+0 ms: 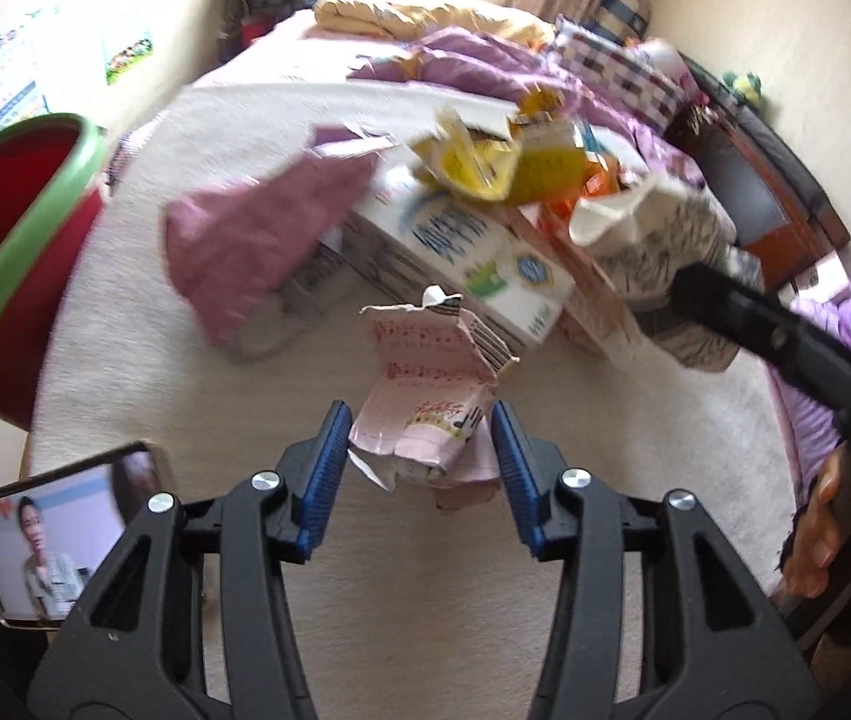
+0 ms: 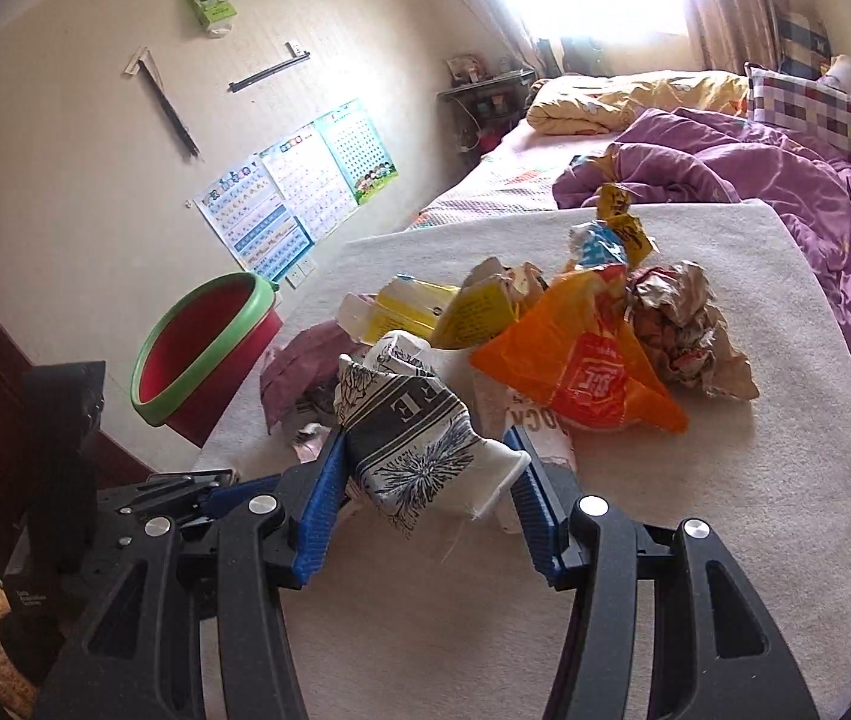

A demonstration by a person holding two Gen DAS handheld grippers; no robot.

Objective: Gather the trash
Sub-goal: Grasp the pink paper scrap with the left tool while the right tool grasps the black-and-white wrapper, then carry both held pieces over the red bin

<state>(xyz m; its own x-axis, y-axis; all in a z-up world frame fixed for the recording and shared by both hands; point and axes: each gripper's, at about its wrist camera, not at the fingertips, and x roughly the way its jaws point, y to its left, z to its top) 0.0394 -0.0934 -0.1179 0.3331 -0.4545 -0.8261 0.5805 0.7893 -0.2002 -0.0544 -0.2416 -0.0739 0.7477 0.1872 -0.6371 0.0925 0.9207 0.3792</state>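
The left gripper [image 1: 419,456] had its blue jaws closed on a torn pink carton [image 1: 431,402], which stood up and away from the jaws, its long side pointing forward. The right gripper [image 2: 431,474] had its jaws pinched on a crushed paper cup [image 2: 413,444] with black print, and the cup lay crosswise between them. Both pieces were held just above the white worktop [image 2: 725,540]. A little farther on sat the pile of trash [image 2: 575,336] (an orange bag, yellow boxes and a crumpled brown wrapper), still on the worktop. The red bin [image 2: 209,354] with its green rim stood off the worktop's left edge, so both held pieces probably needed to swing left to reach it. The left gripper looked nearer to the bin, since the bin [image 1: 11,264] filled that view's left side. Farthest off was the bed [image 2: 725,180] with purple covers.
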